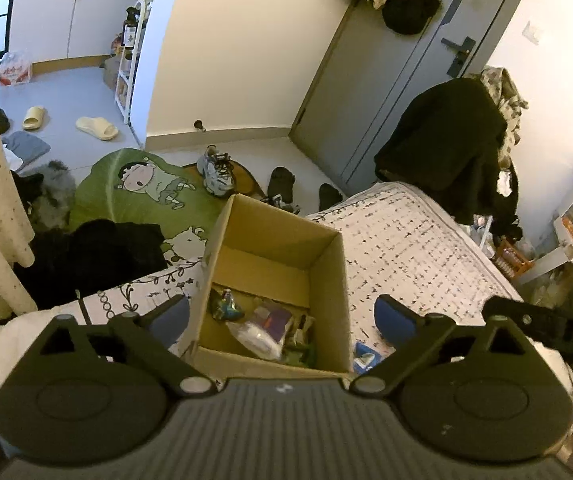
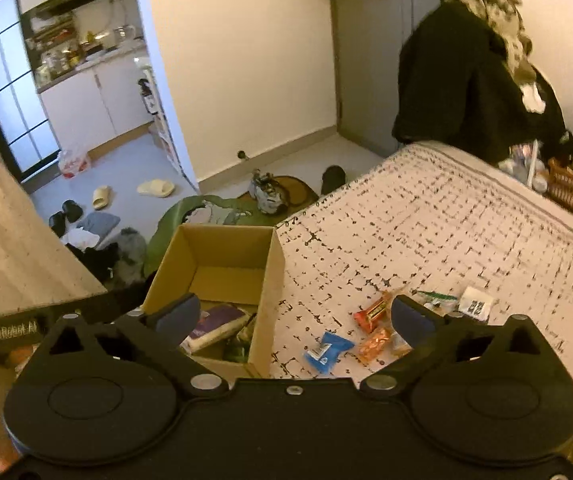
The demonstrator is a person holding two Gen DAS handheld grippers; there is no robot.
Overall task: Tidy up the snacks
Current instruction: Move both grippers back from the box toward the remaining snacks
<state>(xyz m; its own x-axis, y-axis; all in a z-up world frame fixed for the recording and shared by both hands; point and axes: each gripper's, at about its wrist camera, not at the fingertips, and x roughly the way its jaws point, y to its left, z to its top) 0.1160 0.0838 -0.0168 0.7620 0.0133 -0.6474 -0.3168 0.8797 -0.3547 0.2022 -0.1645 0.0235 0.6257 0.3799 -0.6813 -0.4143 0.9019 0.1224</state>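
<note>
A patterned bed [image 2: 446, 232] carried an open box [image 2: 222, 264] at its edge. Several snacks [image 1: 262, 328] already lay inside the box; a handful of packets [image 2: 370, 332] remained just right of it. Left gripper [image 1: 282, 316] and right gripper [image 2: 294, 320] hovered spread, empty.

You see a plain brown cardboard box [image 2: 222, 276] on a white bed cover [image 2: 446, 232] with a black grid pattern. Loose snack packets: blue [image 2: 326, 351], orange [image 2: 374, 345], red [image 2: 372, 313]. Both grippers' fingers [image 2: 178, 318] carry blue pads.
</note>
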